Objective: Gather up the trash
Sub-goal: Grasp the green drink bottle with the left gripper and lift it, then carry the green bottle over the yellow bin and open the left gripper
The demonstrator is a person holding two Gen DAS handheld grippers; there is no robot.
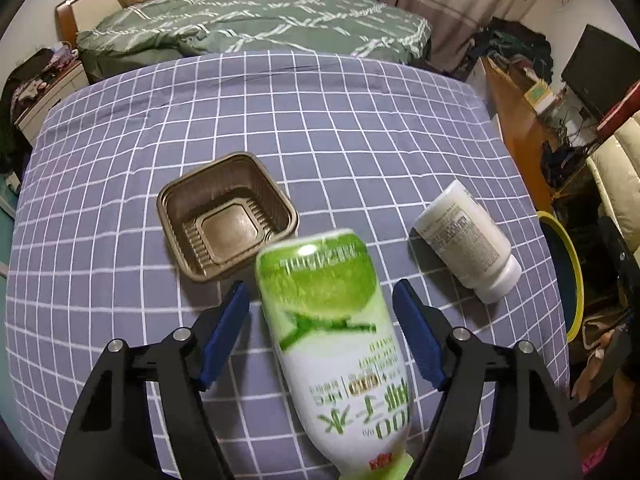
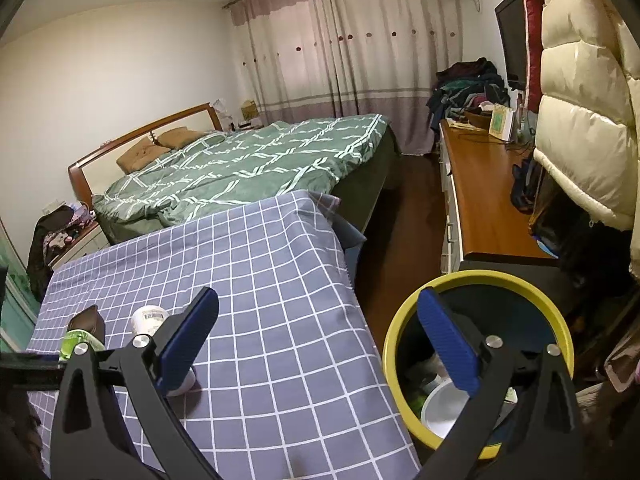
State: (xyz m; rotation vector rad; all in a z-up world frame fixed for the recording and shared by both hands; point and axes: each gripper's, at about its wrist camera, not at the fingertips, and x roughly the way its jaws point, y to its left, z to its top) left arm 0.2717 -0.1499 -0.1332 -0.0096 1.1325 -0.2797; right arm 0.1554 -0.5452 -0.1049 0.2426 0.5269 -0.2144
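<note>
In the left wrist view a green and white bottle (image 1: pixel 340 340) lies between the fingers of my left gripper (image 1: pixel 322 300), base pointing away. The jaws stand wide open with gaps on both sides of the bottle. A brown plastic tray (image 1: pixel 228 216) sits just beyond it, and a white bottle (image 1: pixel 468 240) lies on its side to the right. My right gripper (image 2: pixel 316 320) is open and empty, above the table's right edge and the yellow-rimmed bin (image 2: pixel 404 328), which holds white trash. The white bottle (image 2: pixel 150 318) shows behind its left finger.
The table has a blue checked cloth (image 2: pixel 260 280). The bin stands on the floor at the table's right side; it also shows in the left wrist view (image 1: pixel 572 264). A bed (image 2: pixel 240 160) lies beyond the table. A wooden desk (image 2: pixel 480 184) and a hanging cream jacket (image 2: pixel 580 120) are on the right.
</note>
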